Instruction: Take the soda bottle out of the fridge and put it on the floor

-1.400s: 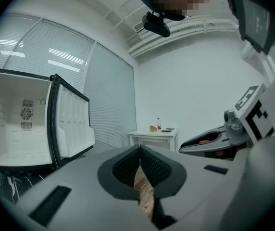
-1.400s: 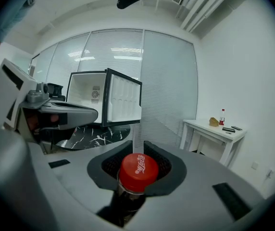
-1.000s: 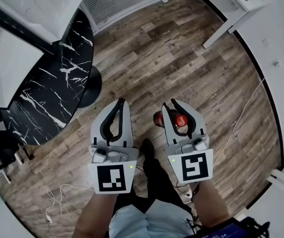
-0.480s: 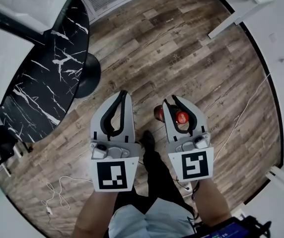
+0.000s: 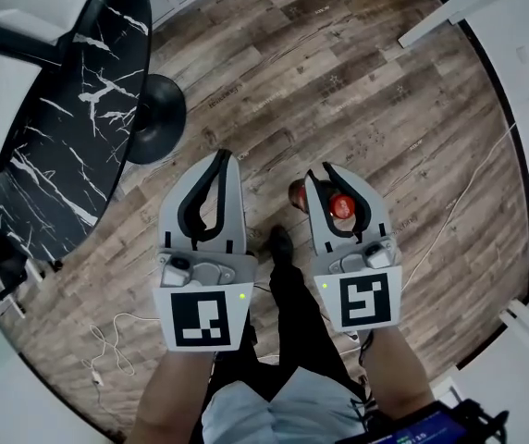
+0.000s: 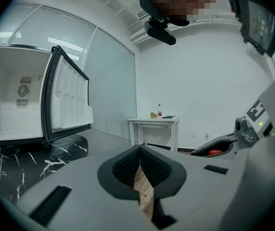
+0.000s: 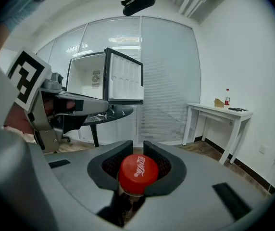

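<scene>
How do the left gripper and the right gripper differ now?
The left gripper is shut on nothing; the right gripper is shut on the soda bottle under its red cap. The left gripper's tips meet; the right gripper's stand apart. Both hang over the wooden floor.

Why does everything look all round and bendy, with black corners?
Head view: a wide lens bends the floor planks and the table edge into curves. Left gripper view: black corners ring the picture and the fridge leans; the mosaic patch on top was added afterwards. Right gripper view: the same round frame, yet the soda bottle cap looks sharp.
</scene>
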The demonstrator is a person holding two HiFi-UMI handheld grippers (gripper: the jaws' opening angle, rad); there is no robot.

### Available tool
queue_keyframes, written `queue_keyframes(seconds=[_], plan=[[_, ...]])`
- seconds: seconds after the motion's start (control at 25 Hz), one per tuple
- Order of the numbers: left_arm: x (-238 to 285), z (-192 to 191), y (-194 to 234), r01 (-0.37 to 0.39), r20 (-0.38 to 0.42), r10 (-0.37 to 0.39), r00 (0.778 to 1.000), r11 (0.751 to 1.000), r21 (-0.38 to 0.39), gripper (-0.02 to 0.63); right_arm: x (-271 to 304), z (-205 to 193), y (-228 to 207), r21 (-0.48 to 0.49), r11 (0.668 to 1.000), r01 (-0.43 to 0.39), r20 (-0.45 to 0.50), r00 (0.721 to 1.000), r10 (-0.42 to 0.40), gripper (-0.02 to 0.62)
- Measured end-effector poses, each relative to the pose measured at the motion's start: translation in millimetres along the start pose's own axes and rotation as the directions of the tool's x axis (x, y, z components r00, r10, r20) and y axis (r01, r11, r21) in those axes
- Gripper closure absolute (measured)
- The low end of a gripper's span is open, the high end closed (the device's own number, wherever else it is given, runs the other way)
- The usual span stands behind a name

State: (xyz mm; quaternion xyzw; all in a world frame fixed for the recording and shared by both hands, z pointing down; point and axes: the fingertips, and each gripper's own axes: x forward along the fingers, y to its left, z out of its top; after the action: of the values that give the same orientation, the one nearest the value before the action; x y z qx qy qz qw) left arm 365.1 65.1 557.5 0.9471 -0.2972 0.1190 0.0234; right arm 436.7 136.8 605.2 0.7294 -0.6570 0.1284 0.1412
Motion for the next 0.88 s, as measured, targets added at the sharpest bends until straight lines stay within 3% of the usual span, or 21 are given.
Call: queue_keyframes(seconds=[0.88], plan=[[23.3,-115.7,-8.5,0.052,-0.068,-0.051,0.996,0.999,0.013,0.589,50.4,-117.1,13.4,0.023,1.0,-0.009,-0.035,0.999,0.01,0.514]])
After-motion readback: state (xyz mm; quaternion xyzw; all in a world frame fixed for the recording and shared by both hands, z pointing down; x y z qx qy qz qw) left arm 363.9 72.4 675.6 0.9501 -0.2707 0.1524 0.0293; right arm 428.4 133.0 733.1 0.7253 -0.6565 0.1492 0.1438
